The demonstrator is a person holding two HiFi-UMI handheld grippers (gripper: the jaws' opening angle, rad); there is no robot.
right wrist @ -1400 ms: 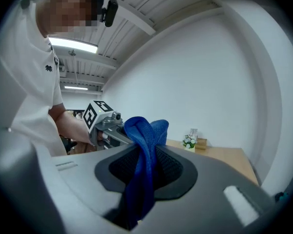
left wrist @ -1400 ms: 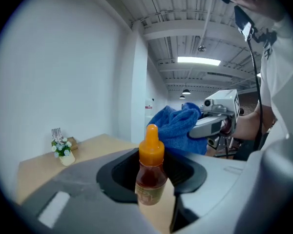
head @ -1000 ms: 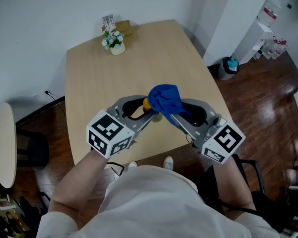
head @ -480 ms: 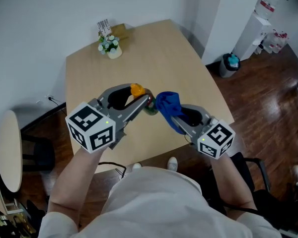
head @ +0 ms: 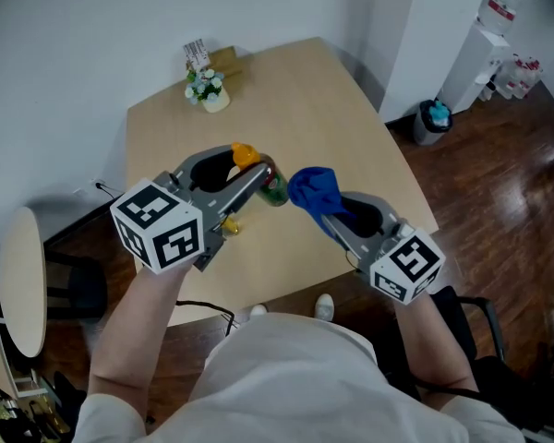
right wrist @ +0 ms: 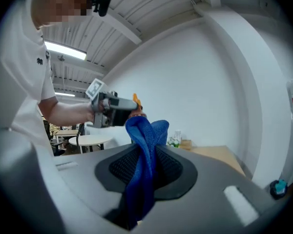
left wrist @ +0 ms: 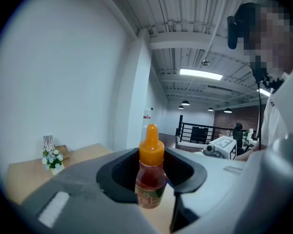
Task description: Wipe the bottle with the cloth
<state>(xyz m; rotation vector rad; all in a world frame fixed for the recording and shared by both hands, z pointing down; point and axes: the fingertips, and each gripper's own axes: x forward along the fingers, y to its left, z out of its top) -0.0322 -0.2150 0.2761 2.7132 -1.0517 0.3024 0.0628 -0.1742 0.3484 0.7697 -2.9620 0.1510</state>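
My left gripper [head: 264, 181] is shut on a small sauce bottle [head: 274, 188] with an orange cap [head: 244, 153], held up over the wooden table [head: 305, 90]. In the left gripper view the bottle [left wrist: 150, 179] stands upright between the jaws of the left gripper [left wrist: 152, 191]. My right gripper [head: 319, 209] is shut on a bunched blue cloth [head: 314, 186], which sits just right of the bottle with a small gap between them. In the right gripper view the cloth [right wrist: 144, 165] rises from the right gripper [right wrist: 142, 189], with the left gripper [right wrist: 112, 110] beyond it.
A small pot of flowers [head: 206, 86] and a card holder [head: 199, 52] stand at the table's far edge. A round white table [head: 17, 284] is at the left. A bin [head: 431, 120] and a water dispenser [head: 485, 49] stand on the floor at the right.
A second ago the cloth lay over the bottle. The left gripper has since drawn the bottle left and away, so the cloth and bottle are now apart.
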